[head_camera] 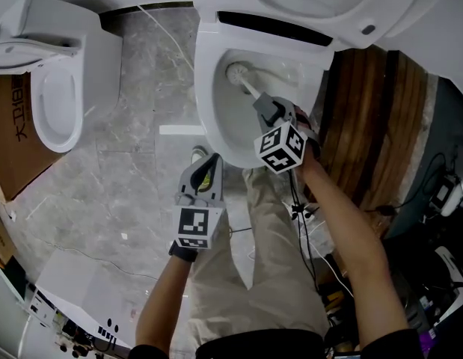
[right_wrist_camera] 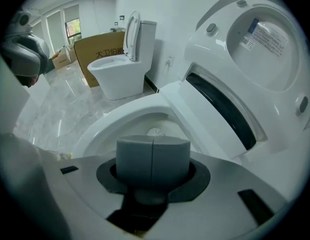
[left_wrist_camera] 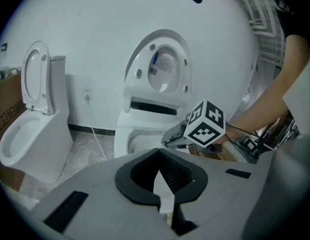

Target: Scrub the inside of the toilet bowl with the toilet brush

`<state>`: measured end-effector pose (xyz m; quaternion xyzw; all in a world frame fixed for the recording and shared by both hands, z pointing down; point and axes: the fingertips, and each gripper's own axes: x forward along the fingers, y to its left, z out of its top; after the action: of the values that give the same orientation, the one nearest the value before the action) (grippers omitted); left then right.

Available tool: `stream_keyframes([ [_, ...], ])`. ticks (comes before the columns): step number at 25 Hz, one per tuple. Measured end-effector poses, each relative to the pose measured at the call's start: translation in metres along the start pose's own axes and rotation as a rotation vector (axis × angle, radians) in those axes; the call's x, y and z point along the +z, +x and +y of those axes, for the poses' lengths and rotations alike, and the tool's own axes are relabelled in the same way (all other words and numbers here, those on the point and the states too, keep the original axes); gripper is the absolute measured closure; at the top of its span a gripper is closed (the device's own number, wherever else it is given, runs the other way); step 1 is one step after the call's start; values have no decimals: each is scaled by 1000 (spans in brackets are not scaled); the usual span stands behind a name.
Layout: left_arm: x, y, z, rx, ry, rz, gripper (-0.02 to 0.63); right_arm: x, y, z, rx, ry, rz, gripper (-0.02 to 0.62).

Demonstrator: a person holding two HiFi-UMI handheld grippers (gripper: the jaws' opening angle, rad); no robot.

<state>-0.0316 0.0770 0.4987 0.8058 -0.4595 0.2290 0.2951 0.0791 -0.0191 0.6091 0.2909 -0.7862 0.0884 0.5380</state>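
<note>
**Brush in the bowl, right jaws clamped on the handle**

We have the toilet brush point(head_camera: 237, 73) down inside the toilet bowl point(head_camera: 204, 105), its bristles near the back wall just under the rim. The right gripper point(right_wrist_camera: 153, 156) has its jaws clenched on the handle, pads pressed flat together. The left gripper point(head_camera: 204, 174) hangs well clear of the bowl, over the floor, jaws nearly together with nothing between them.

To scrub well, we judge it best to hold the grip firm, press the bristles to the porcelain and sweep round under the rim before working down. The handle should stay off the rim, and the idle left side should stay out of the way.

The head view alone shows the bristles' place in the bowl and the handle running up into the right jaws. The right gripper view shows the clamped pads plainly, but only a sliver of brush beyond them. The left gripper view shows the raised lid point(left_wrist_camera: 164, 66) and a second toilet point(left_wrist_camera: 32, 129), not the bowl's inside.
</note>
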Motion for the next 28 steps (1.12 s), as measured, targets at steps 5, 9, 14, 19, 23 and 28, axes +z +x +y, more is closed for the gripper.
stream_keyframes([
  [5, -2, 0, 4, 4, 0, 3, 588, 3, 8, -7, -36, -28, 20, 441],
  [9, -3, 0, 9, 12, -1, 4, 588, 4, 10, -17, -65, -13, 33, 442],
  [14, 0, 0, 12, 12, 7, 3, 588, -1, 9, -27, -94, 29, 49, 440],
  [19, 1, -1, 9, 5, 11, 4, 588, -9, 7, -32, -120, 55, 79, 440],
  [23, 1, 0, 6, 1, 20, 8, 588, -17, 5, -35, -137, 62, 99, 440],
  [28, 3, 0, 2, -9, 33, 11, 588, -29, 1, -40, -152, 75, 131, 440],
])
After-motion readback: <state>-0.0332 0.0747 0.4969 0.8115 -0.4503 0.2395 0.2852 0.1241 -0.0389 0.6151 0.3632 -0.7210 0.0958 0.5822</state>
